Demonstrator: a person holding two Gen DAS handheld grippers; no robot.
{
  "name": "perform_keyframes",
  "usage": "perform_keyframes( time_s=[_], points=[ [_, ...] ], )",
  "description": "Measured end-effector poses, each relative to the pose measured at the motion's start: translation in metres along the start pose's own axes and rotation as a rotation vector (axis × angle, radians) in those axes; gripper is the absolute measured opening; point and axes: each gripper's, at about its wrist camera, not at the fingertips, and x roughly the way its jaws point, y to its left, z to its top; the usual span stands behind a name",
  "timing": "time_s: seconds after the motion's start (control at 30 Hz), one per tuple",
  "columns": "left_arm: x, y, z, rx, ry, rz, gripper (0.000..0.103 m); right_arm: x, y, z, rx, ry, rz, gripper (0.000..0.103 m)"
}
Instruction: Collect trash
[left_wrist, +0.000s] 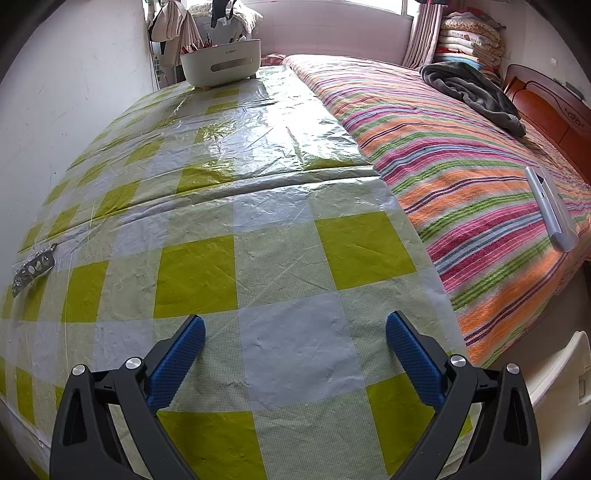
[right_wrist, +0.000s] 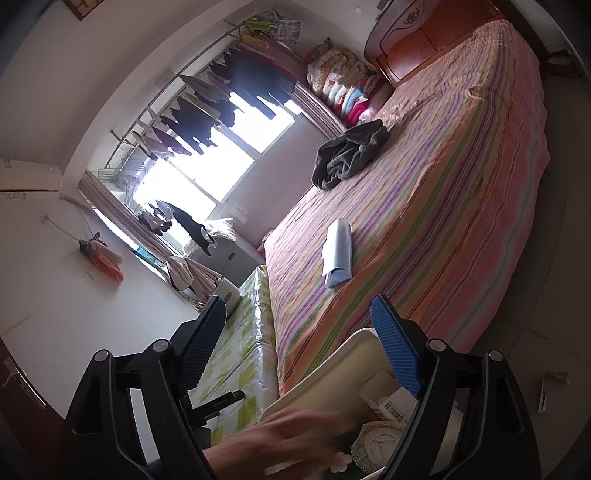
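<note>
Left wrist: left gripper released, empty, over checked tablecloth. Right gripper spread, empty, above bin w/ paper trash inside. Trash prob light, crushable; pinch at edge.

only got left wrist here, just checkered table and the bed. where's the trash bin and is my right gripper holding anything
Observer: The white bin is low in the right wrist view, off the bed's near corner, with paper scraps inside.
Operator: and the right gripper
Observer: The right gripper is open with nothing between its fingers, raised above the bin.
Operator: anything in the way
Observer: A blurred bare hand is reaching across the bin's near side.
Operator: any trash off the table
Observer: Small paper scraps lie on the floor right of the bin.
</note>
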Motion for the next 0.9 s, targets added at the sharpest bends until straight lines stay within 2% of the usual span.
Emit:
perform_keyframes(
  time_s=[0.53, 0.9],
  points=[
    [0.000, -0.001, 0.000, 0.000, 0.000, 0.000, 0.096, 0.010, -0.011, -0.004, 0.068, 0.048, 0.034, 0.081],
    [0.000, 0.001, 0.000, 0.000, 0.000, 0.000, 0.096, 0.012, -0.007, -0.002, 0.042, 0.037, 0.012, 0.081]
  ],
)
